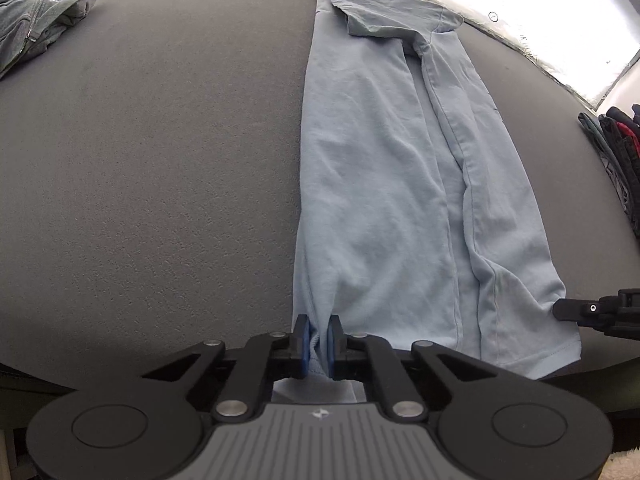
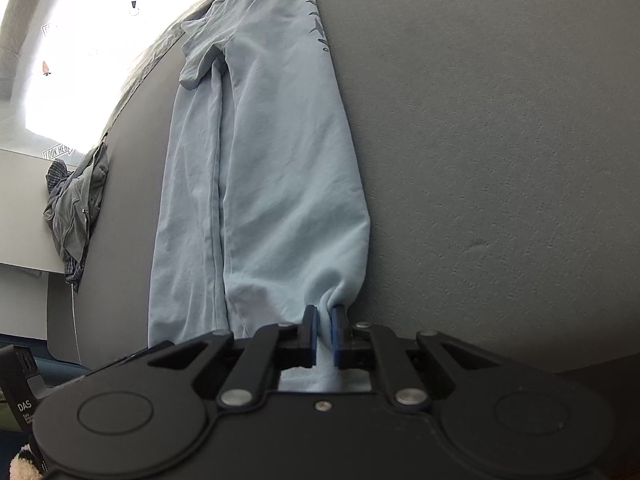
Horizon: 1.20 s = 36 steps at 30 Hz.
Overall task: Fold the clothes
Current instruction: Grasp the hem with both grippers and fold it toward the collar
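Observation:
A light blue T-shirt (image 1: 392,168) lies on the grey table (image 1: 160,160), folded lengthwise into a long strip with both sides and a sleeve turned in. My left gripper (image 1: 318,330) is shut on the near left corner of its hem at the table's front edge. My right gripper (image 2: 324,320) is shut on the near right corner of the hem; the shirt (image 2: 260,160) stretches away from it, with a dark print near its far right edge. The right gripper's tip also shows in the left wrist view (image 1: 576,308) at the shirt's right corner.
A grey zipped garment (image 1: 36,28) lies crumpled at the table's far left corner, also in the right wrist view (image 2: 76,208). Dark clothes (image 1: 616,148) are piled at the right edge. A bright window runs behind the table.

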Tool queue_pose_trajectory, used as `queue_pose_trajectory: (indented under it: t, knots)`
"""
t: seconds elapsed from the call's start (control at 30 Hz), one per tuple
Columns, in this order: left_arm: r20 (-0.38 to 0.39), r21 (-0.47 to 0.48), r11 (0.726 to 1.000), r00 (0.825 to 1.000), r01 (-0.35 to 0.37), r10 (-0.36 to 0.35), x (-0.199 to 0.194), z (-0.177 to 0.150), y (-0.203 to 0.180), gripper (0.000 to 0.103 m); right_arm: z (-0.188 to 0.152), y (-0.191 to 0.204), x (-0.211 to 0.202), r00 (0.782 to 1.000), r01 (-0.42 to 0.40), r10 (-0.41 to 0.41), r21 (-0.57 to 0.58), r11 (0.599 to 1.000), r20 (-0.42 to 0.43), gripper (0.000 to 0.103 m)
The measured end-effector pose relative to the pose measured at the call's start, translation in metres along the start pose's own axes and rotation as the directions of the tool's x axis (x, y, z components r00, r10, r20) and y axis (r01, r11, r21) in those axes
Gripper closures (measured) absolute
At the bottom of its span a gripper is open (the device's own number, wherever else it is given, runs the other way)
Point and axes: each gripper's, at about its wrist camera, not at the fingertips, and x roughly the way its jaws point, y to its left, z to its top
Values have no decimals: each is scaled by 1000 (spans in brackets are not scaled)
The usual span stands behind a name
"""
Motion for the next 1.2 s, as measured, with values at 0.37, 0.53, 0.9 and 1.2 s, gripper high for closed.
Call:
queue_pose_trajectory:
  t: [0.37,0.53,0.9,1.2]
  knots:
    - [146,-98,985,981,140,-125,-34,41,-8,97,30,8,-19,975,-207,199,87,974,96,97]
    - [205,-121,974,965,192,-164,-37,71,-16,98,53,6,-22,954,-282,262,140,949,149,97]
    - [295,-128,970,941,209,-164,-25,150,-30,97,131,20,-19,924,-324,290,107,940,249,97]
    - [168,-266,942,972,205,-164,60,204,-4,96,189,-2,50,966,-235,206,199,951,159,96]
